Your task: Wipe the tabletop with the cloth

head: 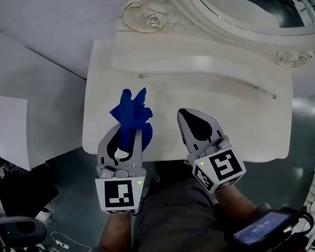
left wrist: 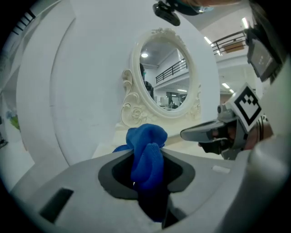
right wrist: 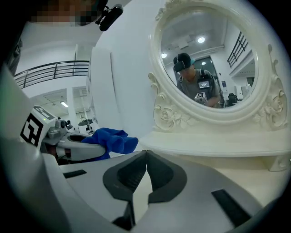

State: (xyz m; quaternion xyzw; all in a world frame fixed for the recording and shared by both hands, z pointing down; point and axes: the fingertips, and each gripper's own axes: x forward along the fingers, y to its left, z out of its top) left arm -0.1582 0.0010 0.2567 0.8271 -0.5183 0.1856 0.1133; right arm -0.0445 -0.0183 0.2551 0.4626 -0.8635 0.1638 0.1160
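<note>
A blue cloth is bunched up and lifted above the left front part of the white tabletop. My left gripper is shut on it, with folds sticking out past the fingertips. In the left gripper view the cloth fills the gap between the jaws of my left gripper. My right gripper hovers over the table's front middle, a little right of the cloth. Its jaws meet at the tips with nothing between them in the right gripper view, where the cloth shows at the left.
An oval mirror in an ornate white frame stands on a raised shelf at the table's back. White panels lie left of the table. A chair and cables are on the floor at lower left.
</note>
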